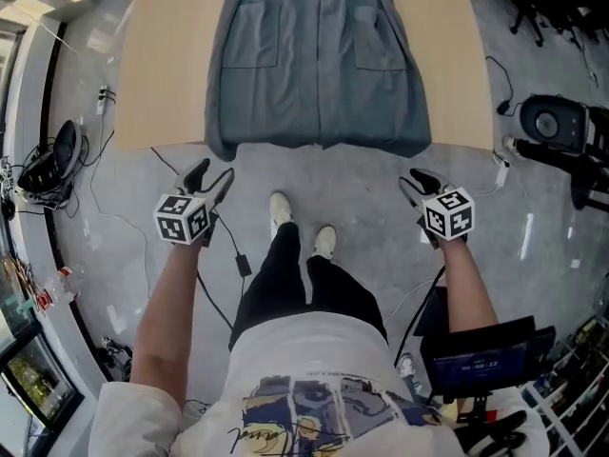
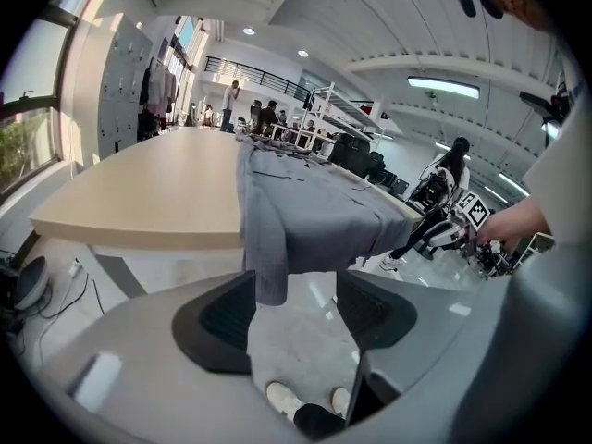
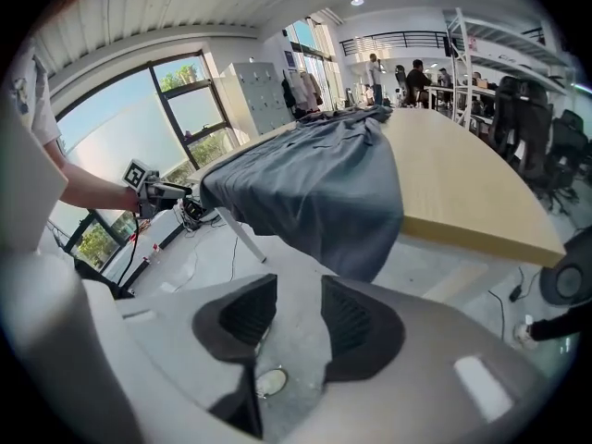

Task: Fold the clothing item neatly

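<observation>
The grey garment (image 1: 319, 74) lay spread flat on the desk (image 1: 166, 65), with its hem (image 1: 319, 147) draped over the desk's near edge. I judged it soft, light and limp. It would sag and crease wherever it was unsupported, so the two corners of the hem looked the best places to take hold, pinched well in from the edge. My left claw (image 1: 211, 174) hung just off the desk's near edge, below the hem's left corner, jaws apart with nothing between them. My right claw (image 1: 416, 183) hung likewise below the right corner, jaws apart and empty, clear of the cloth.
</observation>
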Demonstrator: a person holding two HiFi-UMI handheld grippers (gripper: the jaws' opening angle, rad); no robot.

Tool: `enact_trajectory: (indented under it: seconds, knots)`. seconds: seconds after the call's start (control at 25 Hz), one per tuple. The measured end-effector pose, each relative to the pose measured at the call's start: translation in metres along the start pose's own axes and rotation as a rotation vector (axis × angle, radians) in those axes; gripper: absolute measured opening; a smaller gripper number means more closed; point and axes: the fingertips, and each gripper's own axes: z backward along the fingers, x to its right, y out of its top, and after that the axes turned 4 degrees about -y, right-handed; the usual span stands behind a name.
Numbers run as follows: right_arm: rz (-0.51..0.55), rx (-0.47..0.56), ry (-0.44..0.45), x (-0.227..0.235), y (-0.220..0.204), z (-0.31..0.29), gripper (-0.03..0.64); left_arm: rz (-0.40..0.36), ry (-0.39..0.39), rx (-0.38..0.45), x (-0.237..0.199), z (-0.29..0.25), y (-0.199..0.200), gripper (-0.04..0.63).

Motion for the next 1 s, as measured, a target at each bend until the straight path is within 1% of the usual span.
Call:
enact_trajectory:
  seconds: [0.16,0.24,0.52,0.72,0.84,1.0]
  knots:
    - [-0.062,0.000,-0.024,0.026,-0.005,0.003,0.174,0.027,0.006,-0.011,-0.009,-0.008,-0.005,0.305]
    - [-0.075,0.001,-0.029,0.035,-0.002,0.004,0.192,0.043,0.011,-0.013,-0.015,-0.010,-0.005,0.313]
    - [-0.130,0.030,0.000,0.051,0.012,-0.003,0.250,0.058,-0.026,-0.024,-0.021,-0.016,0.004,0.339]
    - [-0.131,0.021,0.023,0.060,0.015,-0.013,0.256,0.071,-0.040,-0.029,-0.023,-0.028,0.006,0.350]
    - [-0.150,0.021,0.039,0.067,0.020,-0.014,0.256,0.070,-0.062,-0.030,-0.021,-0.033,0.014,0.351]
    - [-0.190,0.037,0.082,0.062,0.022,-0.020,0.256,0.069,-0.096,-0.033,-0.019,-0.039,0.018,0.351]
